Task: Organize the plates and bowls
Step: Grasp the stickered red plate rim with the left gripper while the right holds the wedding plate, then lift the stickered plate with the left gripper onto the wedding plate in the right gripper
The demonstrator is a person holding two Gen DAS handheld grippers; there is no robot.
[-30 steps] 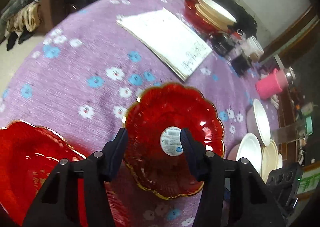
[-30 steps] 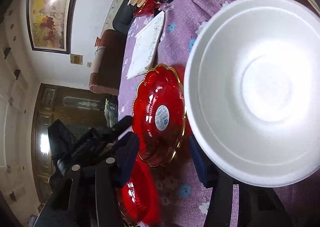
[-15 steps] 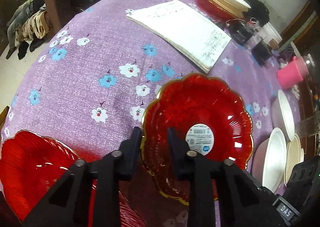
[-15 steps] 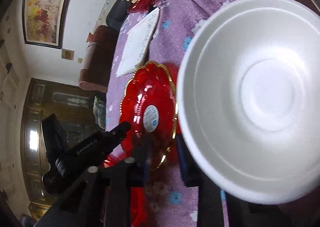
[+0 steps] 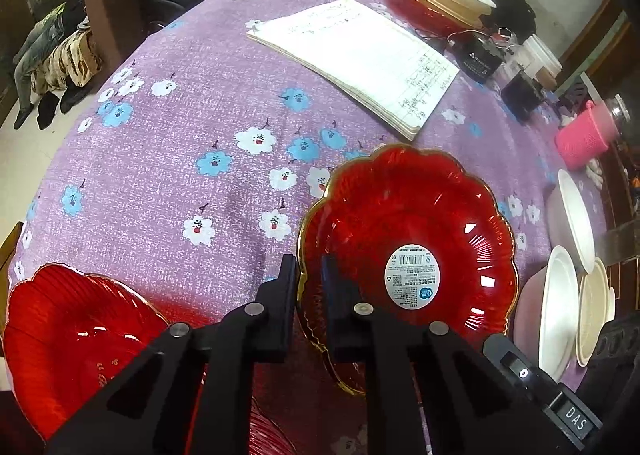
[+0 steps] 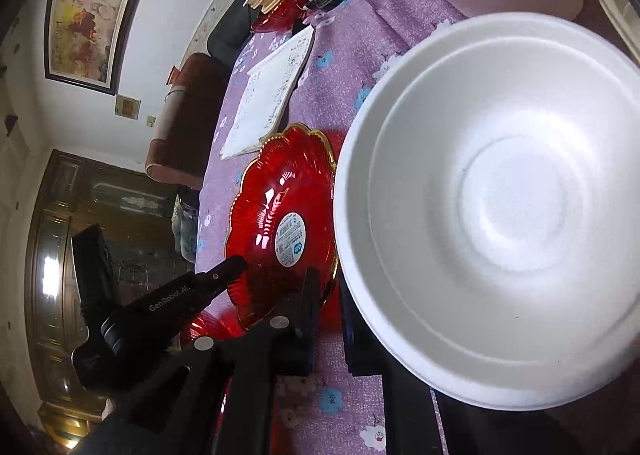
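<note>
so the left gripper [image 5: 308,275] pinches the red plate's [image 5: 408,231] rim; the right gripper [image 6: 330,297] clamps a white bowl [image 6: 492,207]; sorting looks unfinished.

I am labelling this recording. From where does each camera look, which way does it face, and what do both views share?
Left wrist: sits on the left gripper, looks forward and down over the purple tablecloth; its jaws are shut on the rim of the red plate.
Right wrist: sits on the right gripper, rolled sideways, beside a white bowl; the left gripper shows.
Shared: red plate, notebook.
</note>
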